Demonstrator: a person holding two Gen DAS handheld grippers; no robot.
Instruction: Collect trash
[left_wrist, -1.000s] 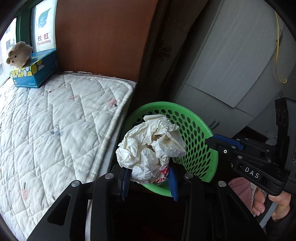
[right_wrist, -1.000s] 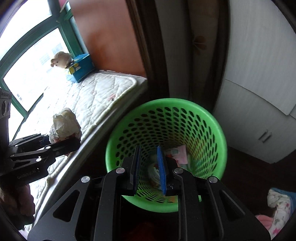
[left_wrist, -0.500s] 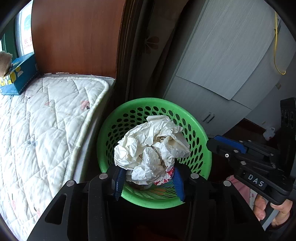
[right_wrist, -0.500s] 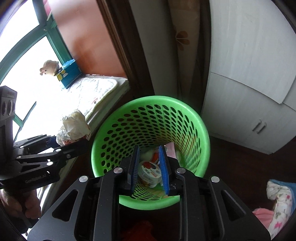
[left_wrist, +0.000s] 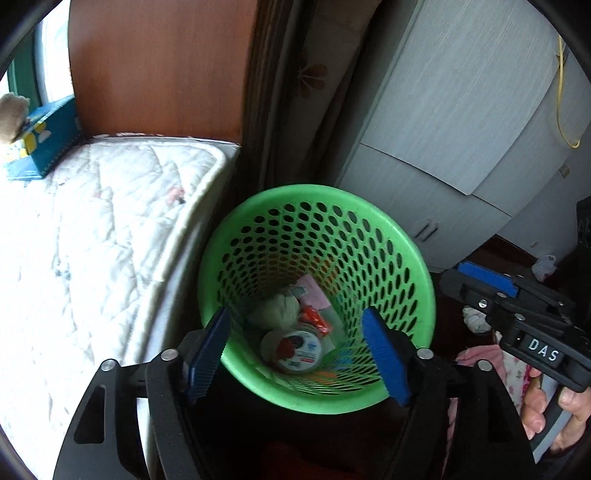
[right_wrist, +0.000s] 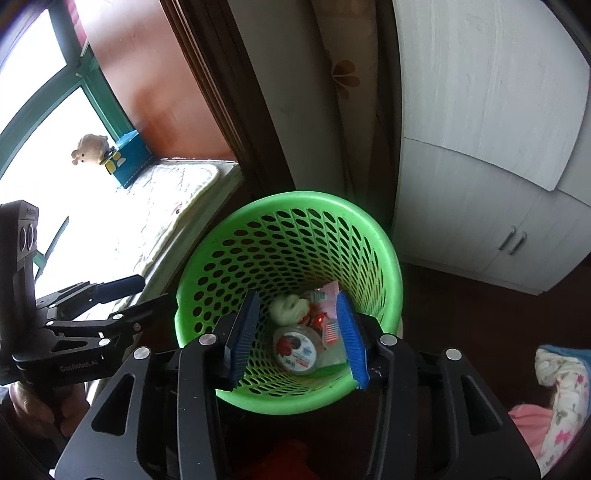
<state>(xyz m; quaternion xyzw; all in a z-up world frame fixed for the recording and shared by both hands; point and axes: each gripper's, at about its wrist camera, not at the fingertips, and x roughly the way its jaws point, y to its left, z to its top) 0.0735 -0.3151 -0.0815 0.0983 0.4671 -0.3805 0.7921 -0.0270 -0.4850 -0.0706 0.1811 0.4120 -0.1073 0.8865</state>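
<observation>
Both claws, left claw (left_wrist: 295, 350) and right claw (right_wrist: 295, 336), have just been opening, empty, over the green perforated plastic basket (left_wrist: 413, 258); crumpled paper wad (left_wrist: 275, 310) lies at twelve o'clock of the round lid (left_wrist: 295, 349). Withdraw straight up, clear of the rim.

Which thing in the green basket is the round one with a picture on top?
Find the green basket beside the mattress. At its bottom lies a round lid, nearest the camera. Only it is flat and circular, white with a red-and-blue print.
</observation>
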